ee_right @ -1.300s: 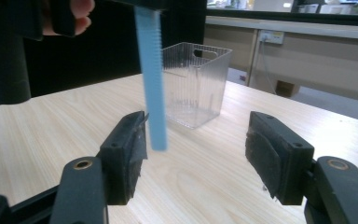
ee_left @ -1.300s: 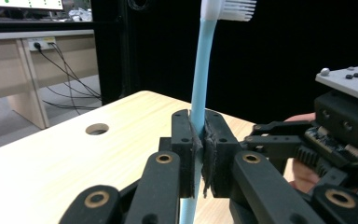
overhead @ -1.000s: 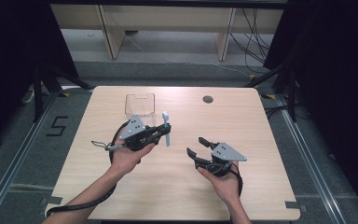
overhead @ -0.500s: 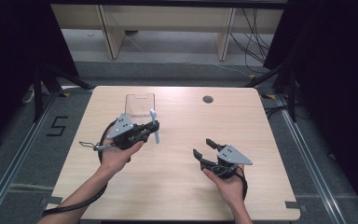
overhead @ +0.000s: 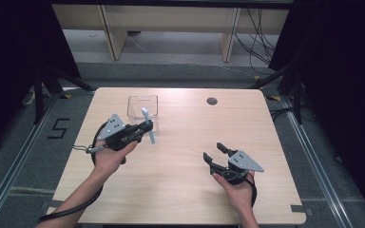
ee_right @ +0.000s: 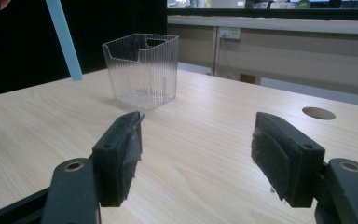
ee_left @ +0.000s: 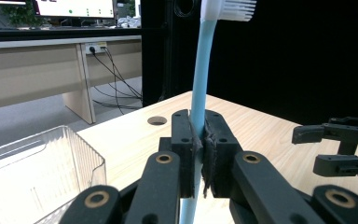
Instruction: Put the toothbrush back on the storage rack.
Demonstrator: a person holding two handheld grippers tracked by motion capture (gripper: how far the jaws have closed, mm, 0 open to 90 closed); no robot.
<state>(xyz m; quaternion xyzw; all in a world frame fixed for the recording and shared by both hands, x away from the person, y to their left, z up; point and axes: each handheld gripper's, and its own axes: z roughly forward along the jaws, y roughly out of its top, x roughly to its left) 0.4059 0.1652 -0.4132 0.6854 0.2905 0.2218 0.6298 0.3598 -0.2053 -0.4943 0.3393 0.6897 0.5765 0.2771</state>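
Toothbrush [overhead: 147, 124], light blue with white bristles, sits clamped by its handle in your left tool [overhead: 145, 127] in the high view, held above the surface [overhead: 180, 185] just in front of the clear plastic container [overhead: 142, 105], which stands near the far edge. Your right tool [overhead: 215, 155] hovers low over the near right part of the surface, well apart from the brush, its jaws spread wide with nothing between them; they have just been opening. A round cable hole [overhead: 212, 100] lies at the far edge. Left gripper view: the pads [ee_left: 184, 154] pinch the handle [ee_left: 200, 74] tight, brush upright, bristle head [ee_left: 228, 9] at the top; the container [ee_left: 37, 172] is at lower left, your right tool [ee_left: 328, 149] at far right. Right gripper view: both jaws stand wide over bare wood, the ribbed container [ee_right: 141, 70] ahead, the brush's handle end [ee_right: 65, 39] hanging at upper left.
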